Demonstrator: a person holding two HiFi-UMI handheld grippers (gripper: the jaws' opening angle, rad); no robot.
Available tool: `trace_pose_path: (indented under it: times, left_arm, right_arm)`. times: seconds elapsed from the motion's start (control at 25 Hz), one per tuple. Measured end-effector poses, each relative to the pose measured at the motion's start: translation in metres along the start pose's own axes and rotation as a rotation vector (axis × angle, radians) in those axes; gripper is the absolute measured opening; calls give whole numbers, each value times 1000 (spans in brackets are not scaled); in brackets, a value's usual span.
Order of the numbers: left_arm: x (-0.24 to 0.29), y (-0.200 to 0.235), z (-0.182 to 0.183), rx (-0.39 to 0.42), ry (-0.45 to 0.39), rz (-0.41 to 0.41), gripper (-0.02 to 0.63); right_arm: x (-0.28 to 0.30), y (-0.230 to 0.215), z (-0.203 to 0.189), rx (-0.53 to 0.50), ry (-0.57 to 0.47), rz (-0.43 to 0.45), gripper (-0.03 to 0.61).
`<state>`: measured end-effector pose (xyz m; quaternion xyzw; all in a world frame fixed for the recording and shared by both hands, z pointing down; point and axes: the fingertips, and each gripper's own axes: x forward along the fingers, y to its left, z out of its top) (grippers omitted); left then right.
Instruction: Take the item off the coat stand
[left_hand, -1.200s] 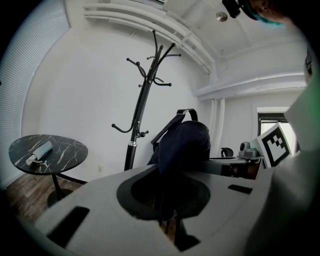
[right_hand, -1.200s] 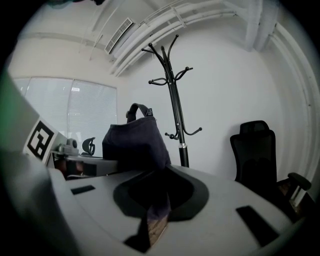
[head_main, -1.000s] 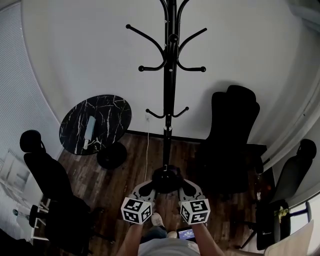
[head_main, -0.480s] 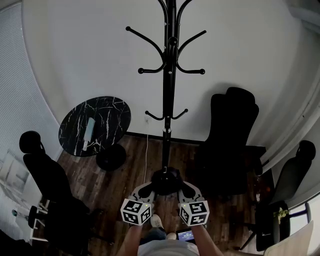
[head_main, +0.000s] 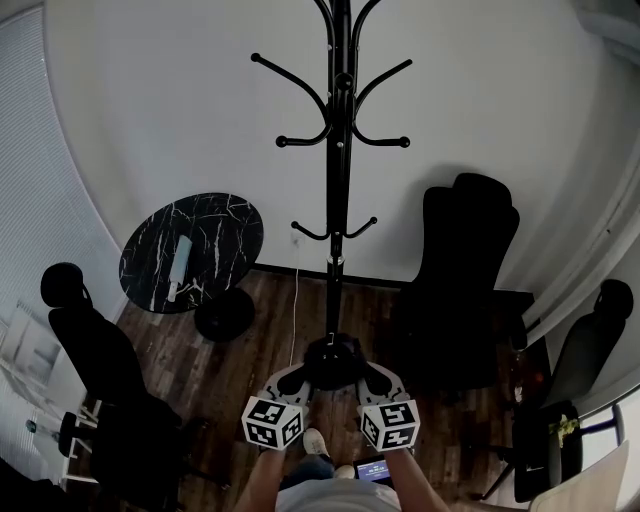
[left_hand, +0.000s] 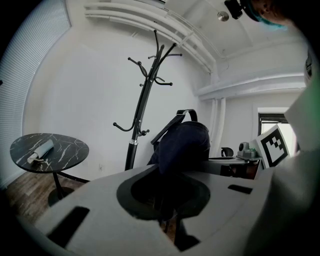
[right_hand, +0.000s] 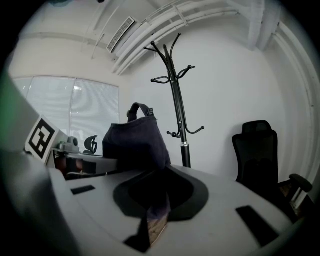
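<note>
- Navy cloth bag (head_main: 333, 360) sits at 6 o'clock in the head view. It is pinched between the left hand-held gripper (head_main: 292, 380) at its 9 o'clock and the right hand-held gripper (head_main: 376, 380) at its 3 o'clock. The coat stand (head_main: 341, 150) rises at 12 o'clock, its hooks (head_main: 283, 141) bare and well apart from the bag.
- Left gripper view: the jaws are nearly together, clamped on a fold of the bag's cloth. The bag bulks above them at 12 o'clock, and its strap (left_hand: 170, 127) slants toward 11 o'clock.
- Right gripper view: the jaws are likewise closed on a hanging fold. A handle loop (right_hand: 140, 107) stands at the bag's top.
- Handling, as a judgement: the bag looks soft, limp and probably light. Cloth may slip from a thin pinch, so the strap or handle loop looks the surer hold.
</note>
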<state>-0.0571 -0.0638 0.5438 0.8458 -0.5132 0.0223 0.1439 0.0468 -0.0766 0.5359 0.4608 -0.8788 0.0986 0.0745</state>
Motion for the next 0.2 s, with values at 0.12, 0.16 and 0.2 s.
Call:
trace_pose_path:
  times: [0.12, 0.16, 0.2]
  left_arm:
    - [1, 0, -2, -8, 7, -2, 29]
    - [2, 0, -2, -9, 10, -2, 29]
    - [2, 0, -3, -10, 12, -2, 29]
  right_arm:
    - [0, -1, -2, -6, 6, 0, 34]
    - [0, -1, -3, -8, 8, 0, 34]
    - [0, -1, -4, -9, 10, 0, 34]
